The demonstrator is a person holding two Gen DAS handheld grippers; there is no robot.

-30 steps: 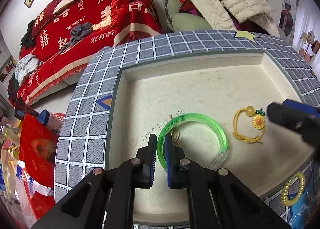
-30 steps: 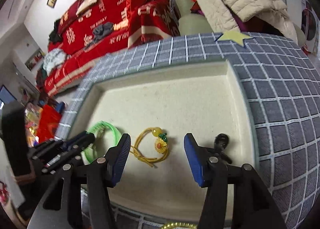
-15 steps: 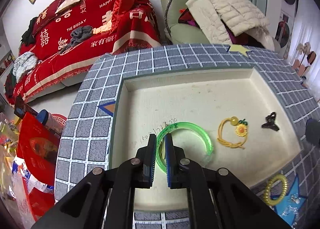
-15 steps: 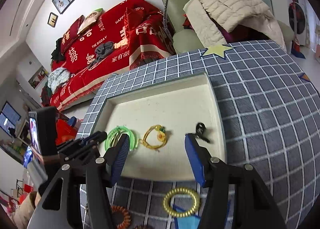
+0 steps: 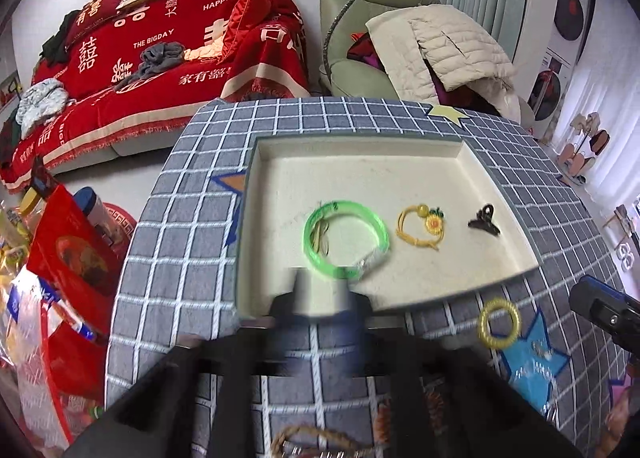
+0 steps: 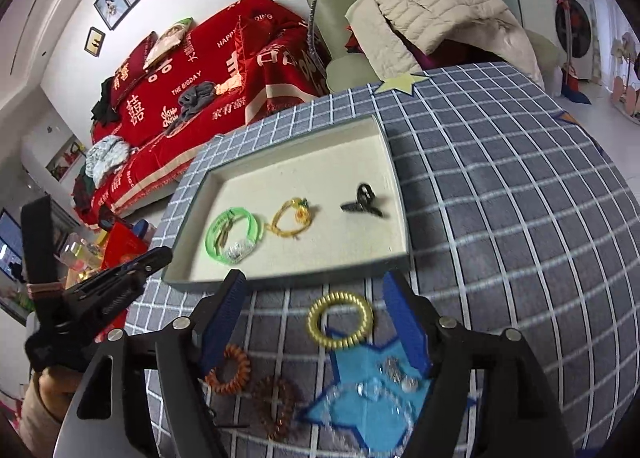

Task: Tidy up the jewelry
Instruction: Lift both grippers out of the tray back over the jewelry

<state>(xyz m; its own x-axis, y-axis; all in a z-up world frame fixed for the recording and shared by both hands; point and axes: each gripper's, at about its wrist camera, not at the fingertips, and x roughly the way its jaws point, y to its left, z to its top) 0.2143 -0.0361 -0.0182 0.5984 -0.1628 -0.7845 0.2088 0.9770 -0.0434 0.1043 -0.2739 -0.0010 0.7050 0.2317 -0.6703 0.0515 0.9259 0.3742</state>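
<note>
Three pieces lie in the tray (image 6: 400,193) beyond both jaws; the left gripper (image 5: 320,294), blurred, has seemingly just spread wide, releasing the green bangle (image 5: 344,238); the right gripper (image 6: 316,314), widening and empty, brackets the gold ring (image 6: 340,320) on the surface.

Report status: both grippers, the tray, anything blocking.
Left gripper just opened, empty. Right gripper opening over gold coil ring. Green bangle in tray. Nothing blocking.

The tray (image 6: 394,193) sits on the counter (image 6: 520,217). In the tray, seen from the right wrist, the bangle (image 6: 234,236) lies leftmost, the cord bracelet (image 6: 290,219) just right of it, and the clip (image 6: 362,201) further right. Before the tray lies a coil ring (image 6: 340,320); two more coils (image 6: 230,370) lie nearer, left of it.
</note>
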